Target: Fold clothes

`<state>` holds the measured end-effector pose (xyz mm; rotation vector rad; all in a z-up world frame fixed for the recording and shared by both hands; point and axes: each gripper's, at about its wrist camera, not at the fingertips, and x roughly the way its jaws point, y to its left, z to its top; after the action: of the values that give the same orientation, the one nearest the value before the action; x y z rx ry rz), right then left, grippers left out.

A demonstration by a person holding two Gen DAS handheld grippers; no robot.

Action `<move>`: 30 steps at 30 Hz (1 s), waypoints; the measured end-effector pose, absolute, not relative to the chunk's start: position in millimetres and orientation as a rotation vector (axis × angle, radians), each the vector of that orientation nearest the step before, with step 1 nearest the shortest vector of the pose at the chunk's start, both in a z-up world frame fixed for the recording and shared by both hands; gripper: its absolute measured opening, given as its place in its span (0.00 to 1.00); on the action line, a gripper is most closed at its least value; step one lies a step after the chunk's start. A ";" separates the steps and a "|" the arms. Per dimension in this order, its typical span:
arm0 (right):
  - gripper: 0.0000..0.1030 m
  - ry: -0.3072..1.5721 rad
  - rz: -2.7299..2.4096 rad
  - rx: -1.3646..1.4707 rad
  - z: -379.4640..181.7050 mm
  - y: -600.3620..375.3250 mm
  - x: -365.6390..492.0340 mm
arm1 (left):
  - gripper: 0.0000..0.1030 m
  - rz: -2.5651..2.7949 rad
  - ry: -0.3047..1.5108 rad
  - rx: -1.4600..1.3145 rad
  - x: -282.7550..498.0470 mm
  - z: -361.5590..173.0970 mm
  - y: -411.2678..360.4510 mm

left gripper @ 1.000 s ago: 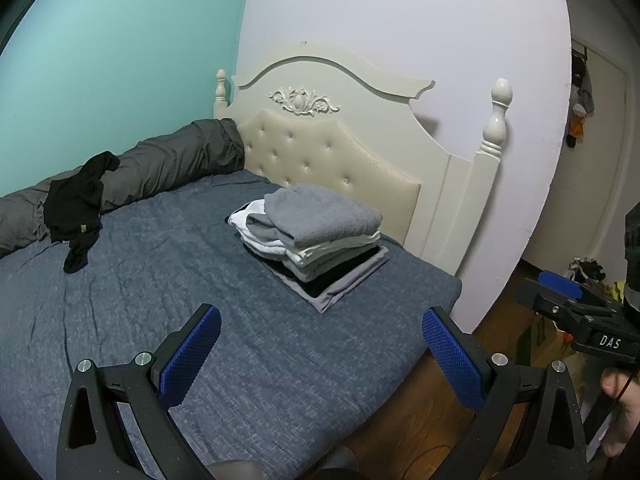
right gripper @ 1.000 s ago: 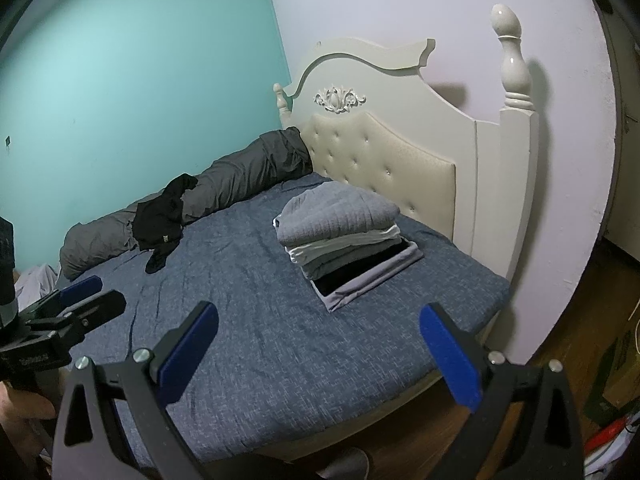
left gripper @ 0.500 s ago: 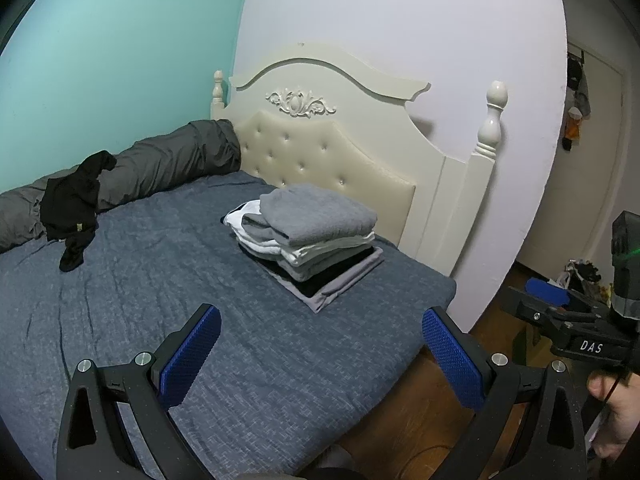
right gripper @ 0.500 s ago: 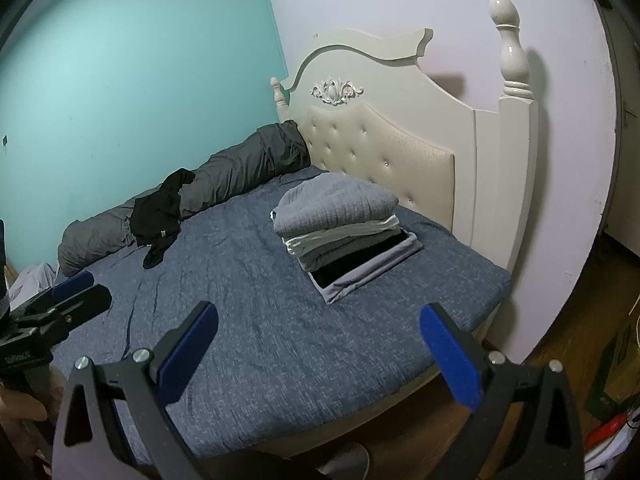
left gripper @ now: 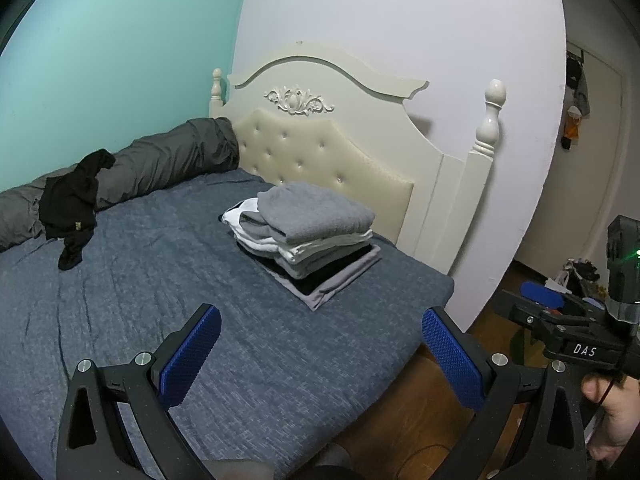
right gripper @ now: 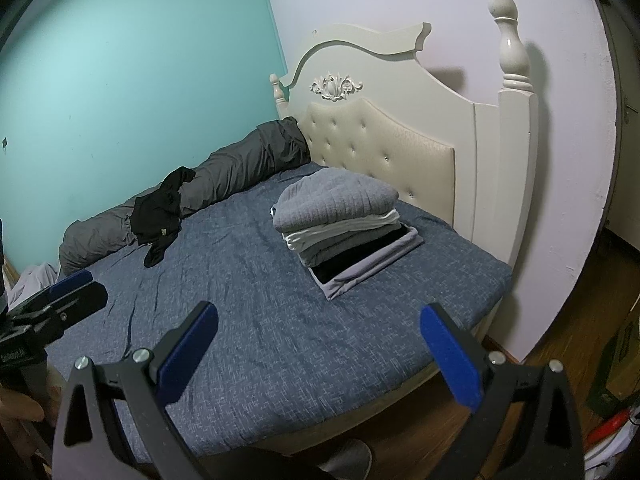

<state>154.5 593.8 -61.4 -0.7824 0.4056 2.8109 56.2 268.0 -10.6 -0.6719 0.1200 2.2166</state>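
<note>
**Black garment waits at the far side of the bed; both grippers wide and empty**

Left wrist view: the left gripper hangs above the near edge of the bed, its blue pads spread wide with nothing between them and touching nothing. The one piece not yet folded looks to be the black garment, crumpled at the bed's far side edge and draped partly over the rolled grey duvet along the teal wall. It reads as thin, limp fabric: light, no stiffness, likely to sag and bunch when lifted. A hem or a shoulder seam at two separate corners would be the sensible hold, so it can be spread flat. The stack of folded clothes sits by the headboard corner, well apart from the garment. The right gripper shows at the frame's right edge, off the bed, a hand on its handle.

Right wrist view: the right gripper is likewise spread fully, empty, above the near edge. The black garment lies across the bed from it; the stack is nearer the headboard. The left gripper appears at the left.
</note>
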 end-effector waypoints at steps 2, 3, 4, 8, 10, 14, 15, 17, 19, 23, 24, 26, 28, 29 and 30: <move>0.98 0.407 2.810 -0.784 -61.8 594.7 154.3 | 1.00 2.215 0.121 -0.675 56.3 -10.9 268.6; 0.98 0.407 2.810 -0.785 -62.0 595.4 154.0 | 1.00 2.213 0.123 -0.676 56.6 -11.3 269.1; 0.98 0.408 2.809 -0.786 -62.2 595.9 153.9 | 1.00 2.211 0.125 -0.677 56.9 -11.6 269.6; 0.99 0.409 2.806 -0.787 -63.2 597.0 153.7 | 1.00 2.208 0.122 -0.679 57.3 -12.0 270.5; 0.99 0.410 2.806 -0.789 -63.6 597.0 153.8 | 1.00 2.213 0.126 -0.677 57.5 -11.9 270.6; 0.99 0.407 2.806 -0.788 -63.5 596.6 154.4 | 1.00 2.213 0.126 -0.669 59.1 -12.0 270.4; 0.99 0.407 2.806 -0.788 -63.5 596.5 154.7 | 1.00 2.212 0.126 -0.669 59.4 -12.2 270.3; 0.99 0.409 2.805 -0.787 -63.4 596.4 154.8 | 1.00 2.207 0.127 -0.668 60.1 -12.6 271.0; 0.99 0.410 2.805 -0.787 -63.1 596.5 154.4 | 1.00 2.201 0.127 -0.663 61.0 -13.0 270.9; 0.99 0.409 2.807 -0.790 -63.1 596.3 154.0 | 1.00 2.204 0.121 -0.658 60.5 -12.8 270.4; 0.99 0.409 2.807 -0.791 -63.0 596.1 153.8 | 1.00 2.201 0.118 -0.658 60.4 -12.7 270.1; 0.99 0.407 2.807 -0.793 -62.9 595.7 153.4 | 1.00 2.202 0.119 -0.654 61.2 -12.3 269.9; 0.99 0.405 2.805 -0.791 -62.5 595.4 153.2 | 1.00 2.202 0.122 -0.649 61.6 -12.0 269.7; 0.99 0.404 2.804 -0.790 -62.5 595.5 153.1 | 1.00 2.199 0.123 -0.649 61.5 -11.9 270.1; 0.99 0.405 2.805 -0.789 -62.6 595.7 153.0 | 1.00 2.199 0.124 -0.649 61.4 -12.1 270.3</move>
<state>153.0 595.7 -62.6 -0.7887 0.4048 2.8046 61.4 270.3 -12.1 -0.6493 0.1238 2.1986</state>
